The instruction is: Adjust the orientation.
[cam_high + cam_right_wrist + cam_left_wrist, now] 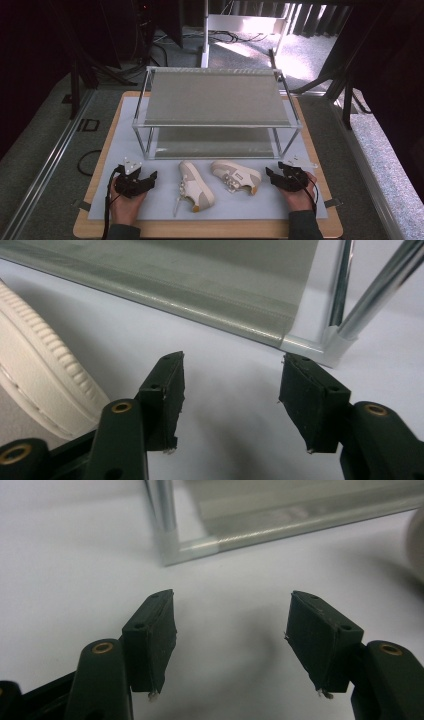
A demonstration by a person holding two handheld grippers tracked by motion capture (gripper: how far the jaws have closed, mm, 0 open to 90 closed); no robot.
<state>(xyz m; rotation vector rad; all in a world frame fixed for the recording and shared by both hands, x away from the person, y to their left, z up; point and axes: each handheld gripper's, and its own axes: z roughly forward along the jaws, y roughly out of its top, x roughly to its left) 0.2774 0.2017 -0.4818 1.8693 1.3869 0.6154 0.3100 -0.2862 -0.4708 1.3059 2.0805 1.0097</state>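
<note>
Two cream sneakers lie on the white mat in front of a two-tier metal rack (215,100). The left sneaker (196,186) points toward the rack, its lace trailing forward. The right sneaker (236,176) lies on its side, sole edge (40,370) showing in the right gripper view. My left gripper (145,179) rests on the mat left of the shoes, jaws open and nothing between them (232,640). My right gripper (274,176) sits just right of the right sneaker, open and holding nothing (230,395).
The rack's front left foot (167,555) stands just ahead of the left gripper, its front right foot (330,347) ahead of the right gripper. The white mat (125,150) covers a wooden board (90,220). Floor cables lie beyond.
</note>
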